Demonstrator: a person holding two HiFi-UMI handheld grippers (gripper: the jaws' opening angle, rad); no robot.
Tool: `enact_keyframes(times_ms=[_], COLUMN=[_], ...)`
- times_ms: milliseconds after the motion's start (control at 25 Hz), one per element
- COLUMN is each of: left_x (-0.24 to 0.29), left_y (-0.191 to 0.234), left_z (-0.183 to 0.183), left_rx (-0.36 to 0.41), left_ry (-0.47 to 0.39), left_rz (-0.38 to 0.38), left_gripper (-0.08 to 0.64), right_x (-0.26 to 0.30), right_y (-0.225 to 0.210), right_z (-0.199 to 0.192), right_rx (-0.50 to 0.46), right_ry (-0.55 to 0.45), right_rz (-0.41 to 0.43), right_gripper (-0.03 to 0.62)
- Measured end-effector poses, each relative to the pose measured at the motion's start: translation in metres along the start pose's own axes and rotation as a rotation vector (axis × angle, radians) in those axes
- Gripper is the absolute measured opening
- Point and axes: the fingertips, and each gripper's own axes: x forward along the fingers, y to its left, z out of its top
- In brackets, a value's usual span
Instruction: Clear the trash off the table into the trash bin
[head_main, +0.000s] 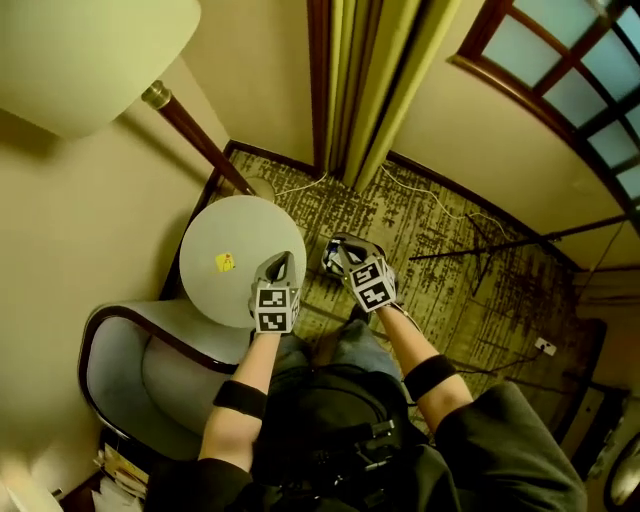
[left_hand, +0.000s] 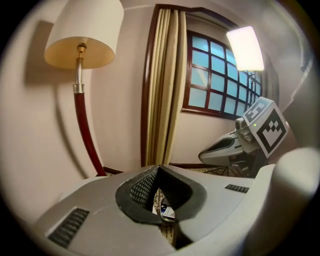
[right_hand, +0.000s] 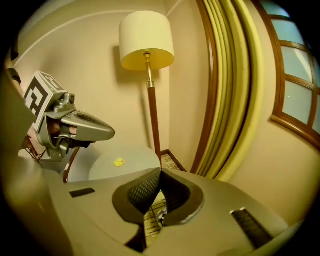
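Observation:
A small yellow scrap (head_main: 225, 262) lies on the round white table (head_main: 215, 235); the right gripper view shows the same scrap (right_hand: 119, 161) on the table (right_hand: 130, 165). My left gripper (head_main: 283, 260) hangs over the table's right edge, shut and empty. My right gripper (head_main: 336, 250) is beside it over the carpet, shut with nothing in it. Just under its tip sits a dark round container (head_main: 330, 264) with something blue and white inside, mostly hidden. Each gripper sees the other: the right gripper (left_hand: 210, 152) and the left gripper (right_hand: 111, 132), both raised.
A floor lamp (head_main: 190, 130) with a pale shade (head_main: 90, 55) stands behind the table. An armchair (head_main: 140, 370) sits to the table's left front. Yellow curtains (head_main: 370, 80) hang at the corner. Cables (head_main: 450, 210) run over the patterned carpet (head_main: 470, 300).

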Motion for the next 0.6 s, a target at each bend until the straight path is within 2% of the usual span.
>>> enact_keyframes(times_ms=[240,480,600], left_x=[-0.072,-0.141,-0.16], left_y=[0.091,0.145,0.158], left_z=[-0.033,-0.06,-0.072], left_rx=[-0.069,-0.171,-0.201], left_ry=[-0.012,-0.031,-0.03], left_rz=[0.214,0.328,0.347], left_gripper=[0.007,0.008,0.008], right_x=[0.034,0.058,0.064], right_y=[0.099,0.199,0.232], right_z=[0.047,0.078,0.085], right_rx=[-0.135,-0.253,-0.29], right_ry=[-0.025,-0.033,-0.03], right_rz=[0.19,0.349,0.392], right_gripper=[0.0,0.0,0.0])
